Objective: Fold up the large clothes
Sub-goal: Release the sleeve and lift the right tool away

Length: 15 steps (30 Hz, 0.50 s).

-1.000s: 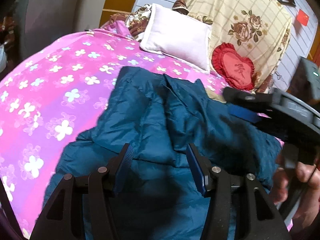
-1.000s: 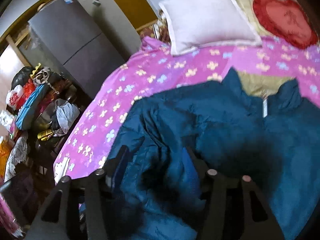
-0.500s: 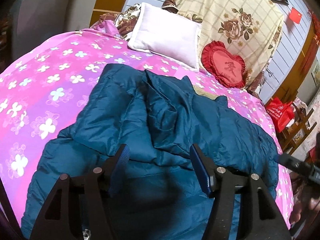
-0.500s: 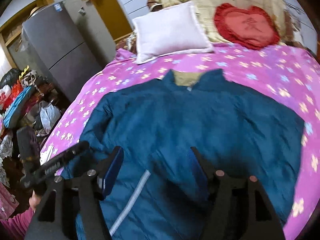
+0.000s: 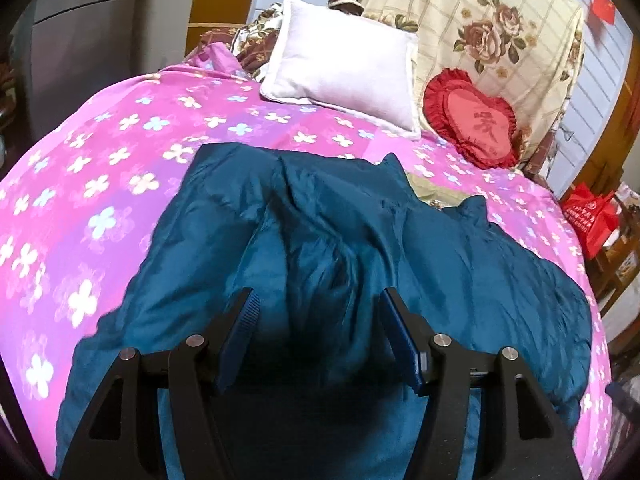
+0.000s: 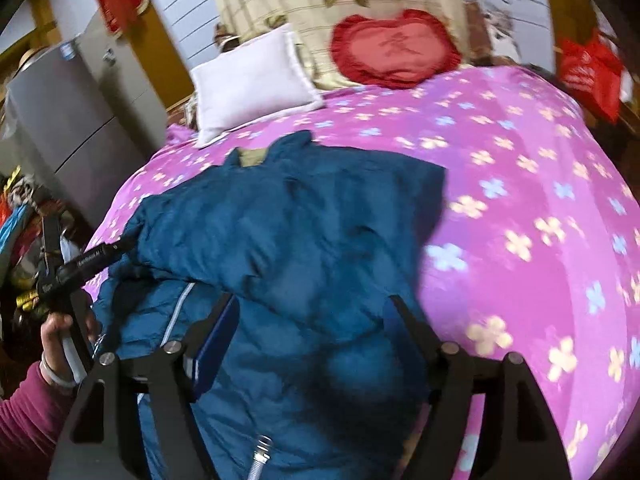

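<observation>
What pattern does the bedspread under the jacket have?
Pink bedspread with pale four-petal flowers; clearest in the left wrist view.

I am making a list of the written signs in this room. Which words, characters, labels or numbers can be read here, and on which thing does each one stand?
Nothing reads with certainty.
Red heart cushion: one embroidered character, not clear enough to quote.
Left gripper, seen in the right wrist view: small white print along its finger, too small to read.
Red bag: white print, too blurred to read.
Grey cabinet: small blue stickers, unreadable.
</observation>
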Motion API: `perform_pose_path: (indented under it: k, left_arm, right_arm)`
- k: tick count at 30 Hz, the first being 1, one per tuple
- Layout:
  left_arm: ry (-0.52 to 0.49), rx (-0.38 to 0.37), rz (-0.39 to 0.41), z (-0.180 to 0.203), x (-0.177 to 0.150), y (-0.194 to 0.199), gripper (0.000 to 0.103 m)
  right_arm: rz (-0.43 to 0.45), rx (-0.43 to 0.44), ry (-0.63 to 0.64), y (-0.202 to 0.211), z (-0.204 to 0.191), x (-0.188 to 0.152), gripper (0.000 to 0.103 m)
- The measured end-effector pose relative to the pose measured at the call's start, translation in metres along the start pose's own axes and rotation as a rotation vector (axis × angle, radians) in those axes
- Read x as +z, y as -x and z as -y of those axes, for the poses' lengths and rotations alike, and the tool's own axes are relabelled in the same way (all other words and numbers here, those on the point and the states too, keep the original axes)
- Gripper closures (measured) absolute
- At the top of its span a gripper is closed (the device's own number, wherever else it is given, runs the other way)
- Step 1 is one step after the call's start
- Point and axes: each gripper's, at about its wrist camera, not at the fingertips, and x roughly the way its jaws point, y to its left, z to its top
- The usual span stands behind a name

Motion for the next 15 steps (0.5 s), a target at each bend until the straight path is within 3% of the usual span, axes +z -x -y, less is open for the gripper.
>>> perform_pose_path:
  k: [2,3,4,6,11,15]
  left_arm:
    - [0.010,0.005,-0.002,0.000,0.006,-0.008,0.071]
    - [0.019,0.003,0.000,-0.001,0.008,-0.011,0.100]
    - [0.018,0.023,-0.010,-0.001,0.011,-0.014,0.103]
    - [0.022,0.021,-0.010,-0.004,0.016,-0.012,0.103]
    - [-0.015,0.039,0.091,-0.016,0.014,0.023,0.103]
    - [-0.025,0.094,0.026,-0.035,0.003,0.006,0.103]
  right_arm:
    - [-0.008,-0.006,-0.024,-0.001,0.010,-0.005,0.025]
    - [-0.011,-0.008,-0.031,-0.001,0.013,-0.008,0.025]
    - [-0.013,-0.011,-0.038,-0.002,0.014,-0.010,0.025]
    - [-0.012,-0.018,-0.045,-0.004,0.016,-0.010,0.025]
    - [0.001,-0.027,-0.038,-0.015,0.007,-0.003,0.025]
    - [-0.016,-0.020,-0.027,-0.044,-0.002,0.005,0.025]
